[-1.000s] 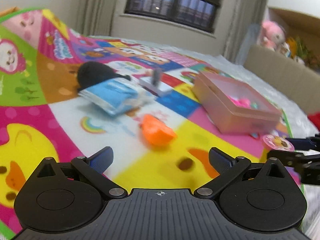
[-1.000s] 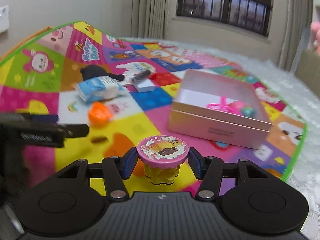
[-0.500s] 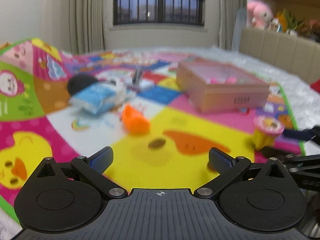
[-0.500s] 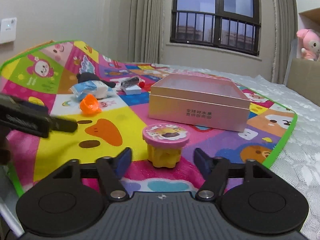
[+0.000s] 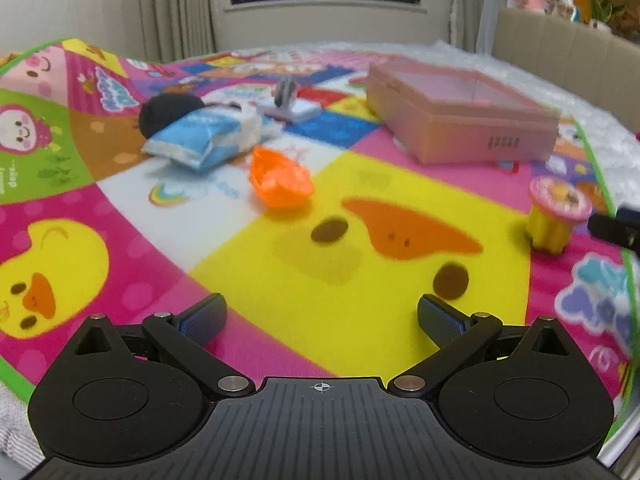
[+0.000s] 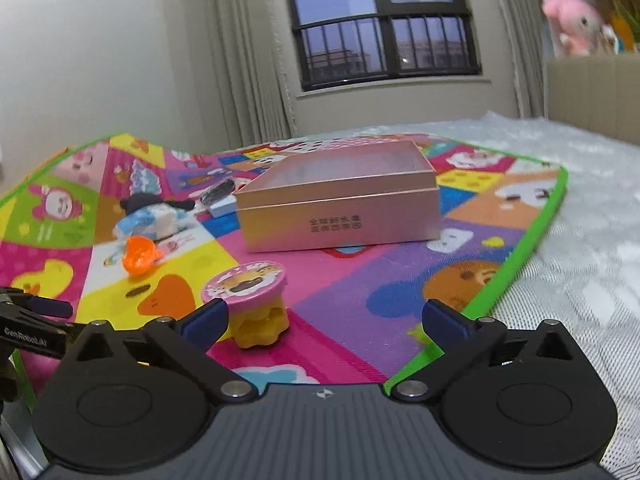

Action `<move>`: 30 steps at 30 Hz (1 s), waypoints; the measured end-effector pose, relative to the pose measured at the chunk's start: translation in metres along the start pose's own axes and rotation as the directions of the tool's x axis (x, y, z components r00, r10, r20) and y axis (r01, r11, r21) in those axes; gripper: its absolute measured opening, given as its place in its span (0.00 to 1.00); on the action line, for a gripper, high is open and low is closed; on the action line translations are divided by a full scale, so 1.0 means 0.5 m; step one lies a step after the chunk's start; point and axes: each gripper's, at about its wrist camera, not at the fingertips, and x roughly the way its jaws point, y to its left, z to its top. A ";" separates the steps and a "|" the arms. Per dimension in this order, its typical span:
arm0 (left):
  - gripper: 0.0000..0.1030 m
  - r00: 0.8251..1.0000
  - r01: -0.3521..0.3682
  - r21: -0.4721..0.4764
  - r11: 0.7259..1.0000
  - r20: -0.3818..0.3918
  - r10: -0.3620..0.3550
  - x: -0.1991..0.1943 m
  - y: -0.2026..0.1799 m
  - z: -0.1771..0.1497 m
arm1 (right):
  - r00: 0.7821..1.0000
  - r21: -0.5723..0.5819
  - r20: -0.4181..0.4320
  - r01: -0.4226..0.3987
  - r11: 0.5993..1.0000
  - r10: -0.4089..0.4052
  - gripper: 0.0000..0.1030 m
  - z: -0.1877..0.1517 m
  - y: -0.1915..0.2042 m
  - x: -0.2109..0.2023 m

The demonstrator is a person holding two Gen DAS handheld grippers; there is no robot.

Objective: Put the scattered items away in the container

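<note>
Clutter lies scattered across your play mat (image 5: 328, 240), so read it left to right: the black pouch (image 5: 168, 110) and blue packet (image 5: 196, 140) lie touching each other, a small clip (image 5: 286, 98) sits behind them, the orange toy (image 5: 280, 178) rests just beside the packet, the pink box (image 5: 460, 120) sits further right, and the yellow cup with the pink lid (image 5: 558, 216) stands upright near the mat's right edge, outside the box. Your left tool (image 5: 320, 320) hangs over the yellow patch with its jaws spread and nothing between them. Your right tool (image 6: 324, 320) is also spread wide and holds nothing; its jaws have just been opening, and the cup (image 6: 252, 304) now stands free on the mat, close against the left finger (image 6: 206, 318). That closeness is your risk, I judge: a sideways swing of that finger would likely tip the top-heavy cup over or push it off the mat's edge, and closing off-centre would knock it rather than catch it. Compared with a second ago, the cup has left your right tool, where it sat centred between the fingers, and the box now shows its printed side rather than its open inside.
</note>
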 end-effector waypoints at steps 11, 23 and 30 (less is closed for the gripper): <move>1.00 0.997 -0.007 -0.035 0.999 0.083 0.009 -0.030 -0.011 0.010 | 0.934 0.032 0.052 0.351 0.936 -0.352 1.00 0.007 -0.019 0.003; 1.00 0.979 0.054 -0.228 0.972 0.204 -0.007 -0.027 0.046 0.050 | 0.834 0.241 -0.020 0.539 0.807 -0.551 1.00 0.071 -0.108 0.028; 1.00 0.974 0.096 -0.272 0.958 0.224 -0.034 -0.024 0.046 0.080 | 0.939 0.341 -0.117 0.344 0.875 -0.324 1.00 0.066 -0.072 0.117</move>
